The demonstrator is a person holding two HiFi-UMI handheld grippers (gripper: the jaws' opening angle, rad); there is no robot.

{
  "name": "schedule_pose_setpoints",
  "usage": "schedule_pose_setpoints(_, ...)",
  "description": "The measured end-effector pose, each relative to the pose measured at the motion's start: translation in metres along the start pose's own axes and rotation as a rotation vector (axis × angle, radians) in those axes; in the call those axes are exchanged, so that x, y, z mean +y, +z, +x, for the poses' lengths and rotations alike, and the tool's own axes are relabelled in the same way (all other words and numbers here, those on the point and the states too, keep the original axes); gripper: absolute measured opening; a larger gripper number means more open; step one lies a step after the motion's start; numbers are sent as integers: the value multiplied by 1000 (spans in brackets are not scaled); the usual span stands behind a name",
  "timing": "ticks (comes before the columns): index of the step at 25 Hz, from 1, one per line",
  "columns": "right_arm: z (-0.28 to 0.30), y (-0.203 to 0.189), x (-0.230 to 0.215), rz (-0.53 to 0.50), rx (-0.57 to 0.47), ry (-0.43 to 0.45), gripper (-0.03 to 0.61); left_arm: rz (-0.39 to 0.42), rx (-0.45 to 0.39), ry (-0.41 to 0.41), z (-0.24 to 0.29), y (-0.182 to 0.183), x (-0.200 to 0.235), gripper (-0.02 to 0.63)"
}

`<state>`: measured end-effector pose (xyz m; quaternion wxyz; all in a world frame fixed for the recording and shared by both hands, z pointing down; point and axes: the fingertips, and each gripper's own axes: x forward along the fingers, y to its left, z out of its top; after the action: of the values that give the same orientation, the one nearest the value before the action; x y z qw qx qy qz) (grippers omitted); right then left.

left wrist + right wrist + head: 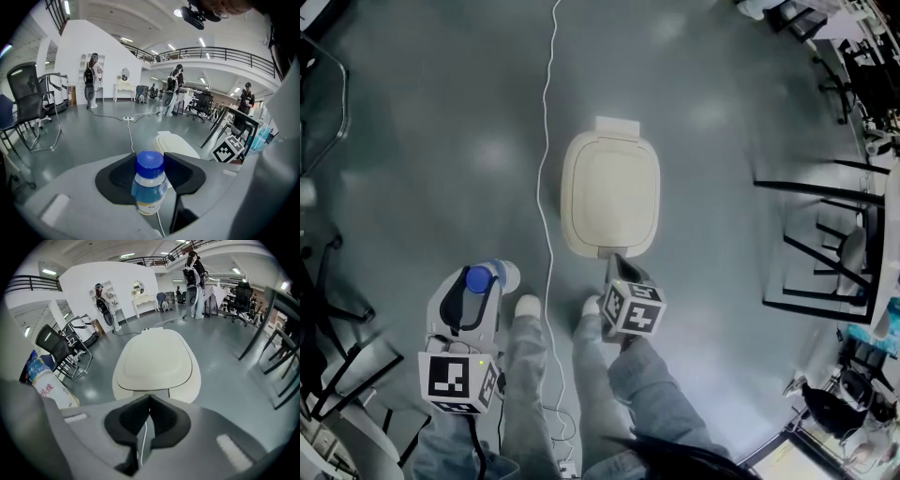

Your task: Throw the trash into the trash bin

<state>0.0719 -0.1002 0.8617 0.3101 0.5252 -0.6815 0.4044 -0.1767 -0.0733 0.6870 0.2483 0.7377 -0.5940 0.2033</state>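
Our left hand-held gripper [150, 163] is clamped on a small clear plastic bottle with a blue cap [149, 192], just short of the cream, closed-lid trash bin [609, 192]. Our right hand-held gripper [149, 404], jaws together and empty, hovers at the bin's near edge. Opening the lid and dropping the bottle are left.

The glossy grey floor [441, 112] is being crossed by a thin white cable [545, 122], which is being led to a power strip [127, 118]. Ceiling lights are being mirrored in the floor. Black-framed tables [820, 239] are being kept at the head view's right edge. A black mesh office chair [26, 93] is being seen at the far left, a balcony railing [225, 50] overhead. Dark gear is being carried by people [92, 77] standing in the background.
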Motion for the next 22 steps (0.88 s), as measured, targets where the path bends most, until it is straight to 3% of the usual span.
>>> schedule_pose_setpoints(14, 7, -8, 1, -99, 25, -25, 5, 5, 4, 0, 6, 7, -3, 195)
schedule_pose_setpoints(22, 2, -1, -2, -15, 4, 21, 5, 13, 8, -7, 5, 8, -11, 195)
